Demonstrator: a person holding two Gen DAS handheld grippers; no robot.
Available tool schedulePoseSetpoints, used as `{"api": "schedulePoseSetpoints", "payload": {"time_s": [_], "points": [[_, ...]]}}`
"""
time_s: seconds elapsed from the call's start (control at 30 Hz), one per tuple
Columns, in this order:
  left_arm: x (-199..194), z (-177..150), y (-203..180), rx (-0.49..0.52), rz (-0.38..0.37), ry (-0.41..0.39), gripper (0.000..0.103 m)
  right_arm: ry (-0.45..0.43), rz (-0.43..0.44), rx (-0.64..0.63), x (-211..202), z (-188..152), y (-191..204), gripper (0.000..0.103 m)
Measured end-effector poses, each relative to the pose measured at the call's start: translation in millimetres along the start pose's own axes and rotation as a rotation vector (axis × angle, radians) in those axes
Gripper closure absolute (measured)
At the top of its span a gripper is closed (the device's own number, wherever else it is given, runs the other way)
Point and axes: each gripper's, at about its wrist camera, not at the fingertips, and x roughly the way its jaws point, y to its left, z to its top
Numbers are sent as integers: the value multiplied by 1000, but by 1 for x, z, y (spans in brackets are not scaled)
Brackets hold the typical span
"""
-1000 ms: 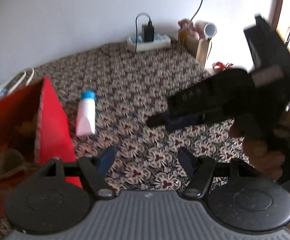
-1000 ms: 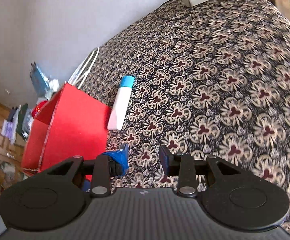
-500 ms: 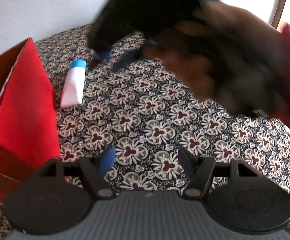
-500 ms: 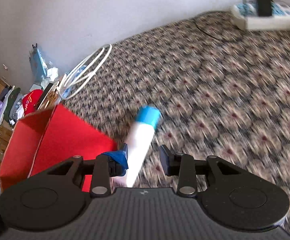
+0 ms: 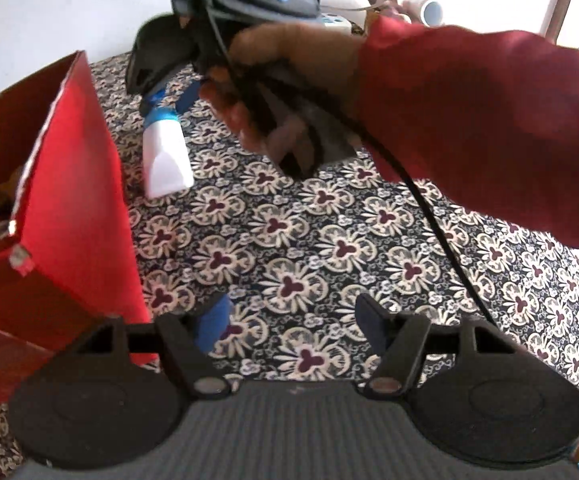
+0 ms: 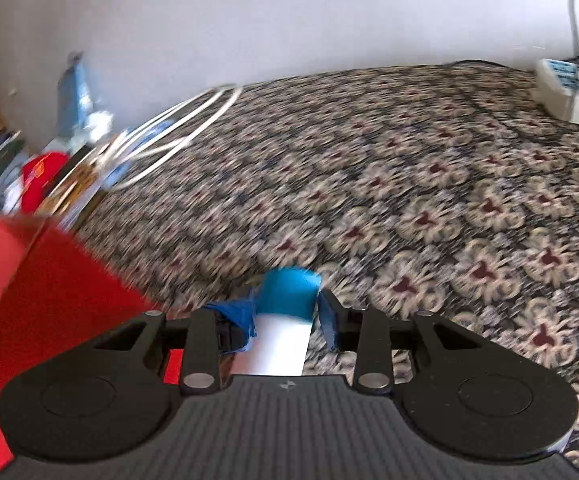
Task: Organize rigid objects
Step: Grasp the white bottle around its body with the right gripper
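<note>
A white tube with a blue cap [image 5: 166,153] lies on the patterned cloth beside the red box [image 5: 69,216]. In the right wrist view the tube [image 6: 285,320] sits between my right gripper's open fingers [image 6: 285,316], cap end pointing away; the fingers stand on either side of it and I cannot tell if they touch. In the left wrist view my right gripper [image 5: 169,94] reaches down at the cap end. My left gripper [image 5: 291,326] is open and empty, low over the cloth next to the red box.
The open red box [image 6: 29,292] stands left of the tube. A power strip with a charger [image 6: 569,84] lies at the far right. White cord loops [image 6: 177,128] and clutter lie far left. My red-sleeved arm [image 5: 469,120] crosses the left wrist view.
My right gripper has swung across and down to the tube, which now sits between its fingers. My left gripper has shifted closer to the red box and stays open.
</note>
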Motion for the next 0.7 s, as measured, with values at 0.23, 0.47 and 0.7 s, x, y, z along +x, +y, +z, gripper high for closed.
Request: {"api": "schedulePoseSetpoints", "payload": {"time_s": [0.23, 0.47, 0.7], "points": [[-4, -3, 7, -13, -10, 1, 35, 17, 70, -1, -38, -37, -9, 87], [-6, -3, 10, -68, -41, 11, 35, 56, 138, 140, -86, -80, -29, 88], [5, 3, -5, -65, -61, 28, 35, 62, 183, 327, -126, -120, -50, 92]]}}
